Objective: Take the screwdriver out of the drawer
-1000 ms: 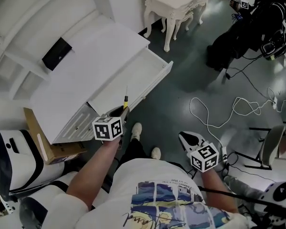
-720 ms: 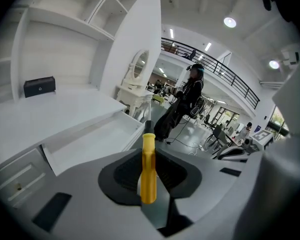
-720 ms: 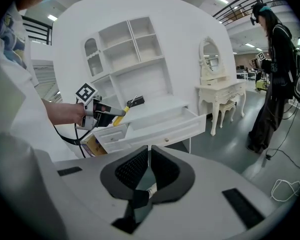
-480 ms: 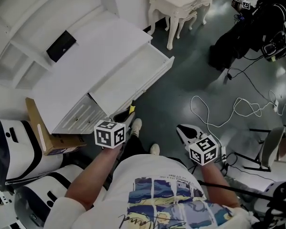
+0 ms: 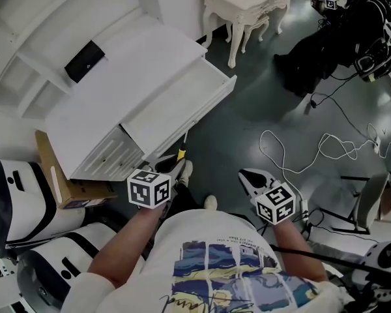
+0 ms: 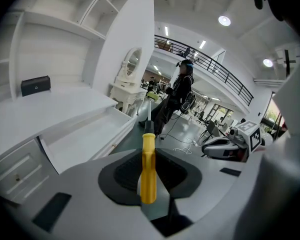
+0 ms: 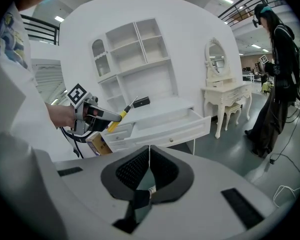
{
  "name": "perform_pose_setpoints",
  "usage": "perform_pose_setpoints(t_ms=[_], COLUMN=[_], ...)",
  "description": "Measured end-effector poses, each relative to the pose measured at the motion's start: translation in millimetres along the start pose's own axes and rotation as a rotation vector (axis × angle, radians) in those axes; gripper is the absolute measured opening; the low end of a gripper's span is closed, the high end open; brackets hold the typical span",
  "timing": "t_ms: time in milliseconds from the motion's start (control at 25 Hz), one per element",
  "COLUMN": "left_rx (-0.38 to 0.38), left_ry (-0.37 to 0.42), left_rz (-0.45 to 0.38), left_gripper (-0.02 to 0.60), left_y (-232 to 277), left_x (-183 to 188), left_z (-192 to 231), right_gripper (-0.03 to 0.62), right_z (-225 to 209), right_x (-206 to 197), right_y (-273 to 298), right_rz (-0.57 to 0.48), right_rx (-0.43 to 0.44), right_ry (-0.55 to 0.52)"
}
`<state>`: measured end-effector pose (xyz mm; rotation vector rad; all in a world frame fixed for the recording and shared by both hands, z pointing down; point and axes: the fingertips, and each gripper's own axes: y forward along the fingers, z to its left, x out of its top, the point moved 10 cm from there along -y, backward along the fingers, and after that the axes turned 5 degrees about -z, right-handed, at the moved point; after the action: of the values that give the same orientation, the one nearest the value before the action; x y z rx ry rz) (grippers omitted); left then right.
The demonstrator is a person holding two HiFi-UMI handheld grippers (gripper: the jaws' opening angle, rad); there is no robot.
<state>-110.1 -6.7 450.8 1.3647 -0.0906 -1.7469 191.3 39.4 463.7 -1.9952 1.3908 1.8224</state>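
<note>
Currently: screwdriver [image 6: 148, 168], yellow handle clamped in left hand-held gripper [image 6: 149, 151] so its shaft juts ahead, clear of the open drawer [image 5: 182, 103] beyond (extraction seemingly done); right hand-held gripper [image 7: 149, 160] closing, empty.

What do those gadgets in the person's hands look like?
The left gripper and right gripper, whose empty tongs are closing, have pale grey shells and black ribbed pads. Each carries a white cube printed with black square markers. The person wears a white short-sleeved T-shirt with a blue print.
</note>
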Motion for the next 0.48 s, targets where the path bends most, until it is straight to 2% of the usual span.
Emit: perform_pose_setpoints(t_ms=[480], left_rx=[0.001], left_ry=[0.000], left_rz=[-0.004], left_gripper=[0.091], left_y=[-8.7], left_x=[-6.9], left_z=[-7.1], right_gripper=[0.029], right_z=[5.4], right_x=[-2.5], right_y=[-3.5], right_rz=[-0.010], right_rx=[0.009], right_ry=[-0.011])
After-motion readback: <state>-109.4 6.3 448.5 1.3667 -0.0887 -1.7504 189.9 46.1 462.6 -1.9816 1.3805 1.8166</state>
